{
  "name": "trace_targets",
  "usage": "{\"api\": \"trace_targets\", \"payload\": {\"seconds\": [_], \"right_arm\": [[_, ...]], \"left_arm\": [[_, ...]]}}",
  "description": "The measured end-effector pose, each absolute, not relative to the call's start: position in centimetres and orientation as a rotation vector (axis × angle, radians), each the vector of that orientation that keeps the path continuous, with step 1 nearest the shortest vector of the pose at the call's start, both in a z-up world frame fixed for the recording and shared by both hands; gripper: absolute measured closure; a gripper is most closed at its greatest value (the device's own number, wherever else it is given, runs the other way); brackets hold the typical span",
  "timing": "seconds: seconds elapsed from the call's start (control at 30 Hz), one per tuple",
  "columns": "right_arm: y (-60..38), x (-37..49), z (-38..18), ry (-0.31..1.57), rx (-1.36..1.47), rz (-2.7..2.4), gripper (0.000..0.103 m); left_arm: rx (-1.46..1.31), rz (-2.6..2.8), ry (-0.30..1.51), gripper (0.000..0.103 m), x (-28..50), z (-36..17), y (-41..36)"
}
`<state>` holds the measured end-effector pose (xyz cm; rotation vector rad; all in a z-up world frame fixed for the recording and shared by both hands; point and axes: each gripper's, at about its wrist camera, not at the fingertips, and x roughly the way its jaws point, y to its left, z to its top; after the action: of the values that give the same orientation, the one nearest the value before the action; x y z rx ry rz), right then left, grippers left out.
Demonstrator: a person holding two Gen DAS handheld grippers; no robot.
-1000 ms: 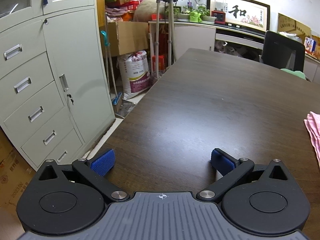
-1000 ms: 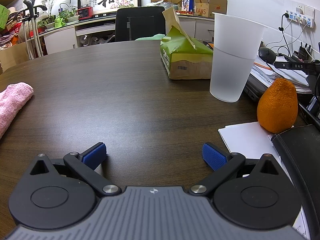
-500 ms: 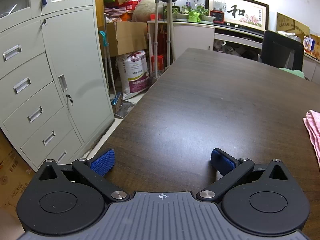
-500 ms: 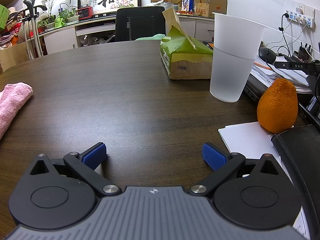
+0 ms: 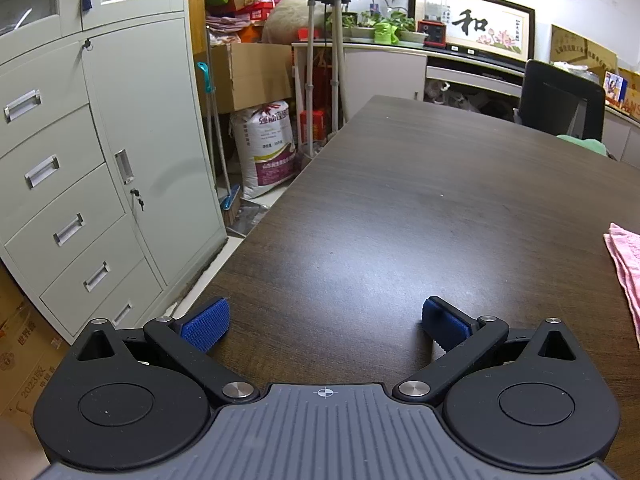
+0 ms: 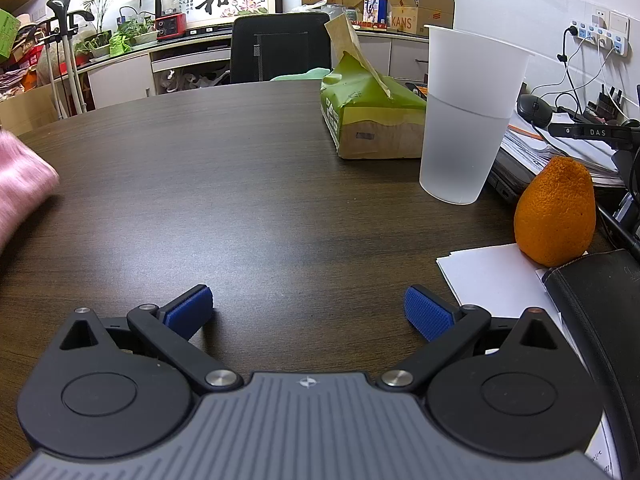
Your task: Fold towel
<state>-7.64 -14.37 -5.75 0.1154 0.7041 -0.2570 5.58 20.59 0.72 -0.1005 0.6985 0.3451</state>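
Observation:
A pink towel (image 5: 628, 268) lies on the dark wooden table (image 5: 400, 208) at the far right edge of the left wrist view, mostly cut off. In the right wrist view the same towel (image 6: 20, 176) shows blurred at the far left edge. My left gripper (image 5: 325, 322) is open above the table near its left edge, nothing between its blue pads. My right gripper (image 6: 307, 312) is open too, low over bare table (image 6: 248, 208), well to the right of the towel.
A frosted plastic cup (image 6: 468, 120), a green tissue pack (image 6: 368, 116), an orange fruit (image 6: 554, 212), white papers (image 6: 492, 276) and a black case (image 6: 600, 300) crowd the right side. A grey drawer cabinet (image 5: 80, 184) stands left of the table. A black chair (image 5: 560, 100) is at the far end.
Both views have shifted slightly; the towel sits a little further toward the frame edge in each and looks motion-blurred in the right wrist view. Both grippers stay open.

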Motion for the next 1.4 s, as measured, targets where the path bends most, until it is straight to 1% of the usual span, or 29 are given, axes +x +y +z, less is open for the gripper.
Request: {"api": "trace_targets", "payload": {"seconds": [1.4], "right_arm": [[-14.36, -7.63, -5.75, 0.704, 0.115, -0.257, 0.000]], "left_arm": [[-0.096, 0.334, 0.699, 0.000, 5.80, 0.70, 20.44]]}}
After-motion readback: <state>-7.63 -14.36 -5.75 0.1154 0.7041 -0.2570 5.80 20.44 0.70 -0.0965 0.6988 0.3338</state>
